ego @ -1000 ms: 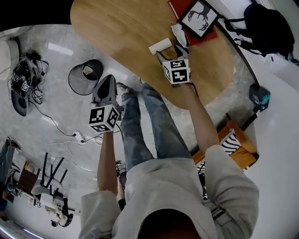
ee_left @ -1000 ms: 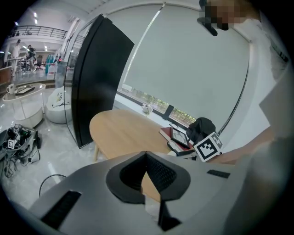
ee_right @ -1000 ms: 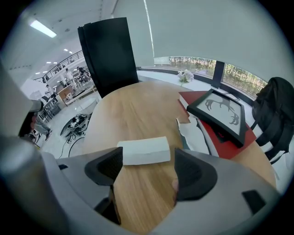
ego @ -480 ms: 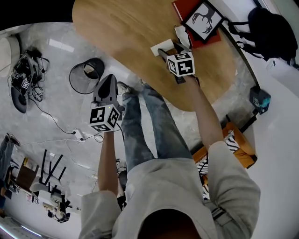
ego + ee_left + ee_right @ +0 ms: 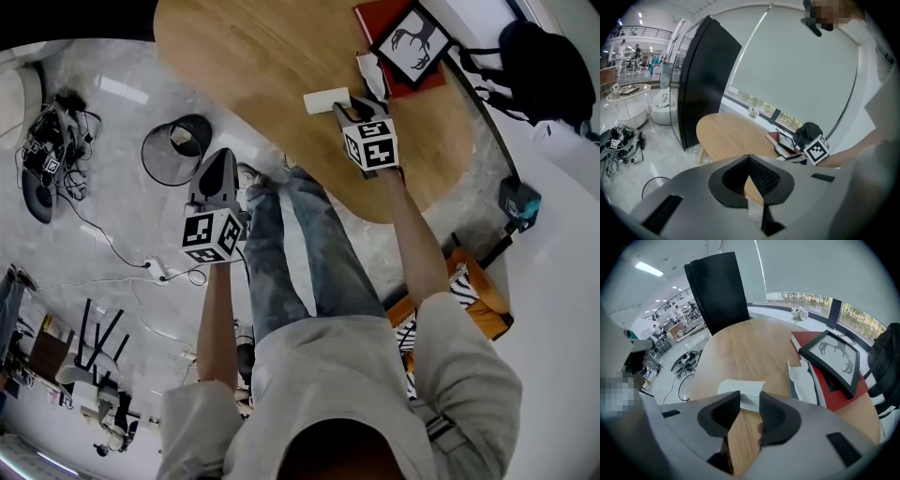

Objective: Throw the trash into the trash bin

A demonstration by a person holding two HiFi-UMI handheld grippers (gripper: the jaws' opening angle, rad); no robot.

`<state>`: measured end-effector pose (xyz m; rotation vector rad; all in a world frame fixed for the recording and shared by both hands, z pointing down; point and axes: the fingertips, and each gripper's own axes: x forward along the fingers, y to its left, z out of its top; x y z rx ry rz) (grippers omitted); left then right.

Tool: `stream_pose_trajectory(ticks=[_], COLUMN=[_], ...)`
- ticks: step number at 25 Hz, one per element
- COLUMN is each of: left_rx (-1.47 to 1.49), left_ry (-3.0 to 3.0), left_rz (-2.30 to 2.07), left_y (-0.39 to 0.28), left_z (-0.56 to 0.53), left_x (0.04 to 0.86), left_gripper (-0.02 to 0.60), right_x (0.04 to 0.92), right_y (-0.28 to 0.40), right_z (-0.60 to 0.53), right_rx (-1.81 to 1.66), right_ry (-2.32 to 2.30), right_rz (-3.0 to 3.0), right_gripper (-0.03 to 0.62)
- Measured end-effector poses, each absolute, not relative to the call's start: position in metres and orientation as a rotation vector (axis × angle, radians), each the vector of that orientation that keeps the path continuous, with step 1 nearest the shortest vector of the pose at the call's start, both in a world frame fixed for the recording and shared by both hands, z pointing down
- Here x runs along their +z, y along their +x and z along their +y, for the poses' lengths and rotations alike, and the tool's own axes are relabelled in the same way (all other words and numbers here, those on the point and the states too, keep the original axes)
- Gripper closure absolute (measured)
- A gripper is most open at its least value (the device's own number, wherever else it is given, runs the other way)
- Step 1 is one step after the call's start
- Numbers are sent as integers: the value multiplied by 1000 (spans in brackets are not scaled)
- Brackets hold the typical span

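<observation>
A white rectangular piece of trash [image 5: 326, 99] lies on the oval wooden table [image 5: 253, 56]. My right gripper [image 5: 343, 111] points steeply down at it. In the right gripper view the white piece [image 5: 740, 389] lies across the tips of that gripper [image 5: 749, 398]. The jaws have just been closing. A narrow gap remains, with the piece's near edge in it, and I see no pad pressing on it. My left gripper [image 5: 218, 155] hangs over the floor beside the table, shut and empty [image 5: 749, 157]. The black wire trash bin [image 5: 176, 150] stands on the floor just beyond it.
A framed antler picture [image 5: 411, 37] lies on a red book, with torn white paper [image 5: 367, 73] next to it. A black bag [image 5: 544, 56] sits at the table's far right. Cables [image 5: 47, 141] and a power strip [image 5: 157, 274] lie on the floor. The person's legs [image 5: 291, 244] are under the table edge.
The right gripper's jaws have narrowed from wide open to a small gap over the white piece, and the gripper has tipped slightly. The left gripper has stayed still.
</observation>
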<state>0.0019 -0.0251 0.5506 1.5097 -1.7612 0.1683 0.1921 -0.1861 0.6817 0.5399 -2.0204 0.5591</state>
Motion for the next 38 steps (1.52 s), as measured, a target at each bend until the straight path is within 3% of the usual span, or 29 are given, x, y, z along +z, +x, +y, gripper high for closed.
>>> stream_pose_trajectory(ticks=[10,23,38], left_rx=[126,34,-102], left_ry=[1509,1357,982], left_rz=[-1800,-1957,-2202], left_y=[-7,-58,-138], left_z=[-8,70,235], left_x=[539,525,522], left_gripper=[563,563,563], right_x=[634,611,618], right_y=[167,70,-89], right_z=[-150,-99,70], right_rx=[529,427,291], right_ry=[497,318,-176], right_rz=[-2161,-2247,-2254], right_gripper=[560,560,560])
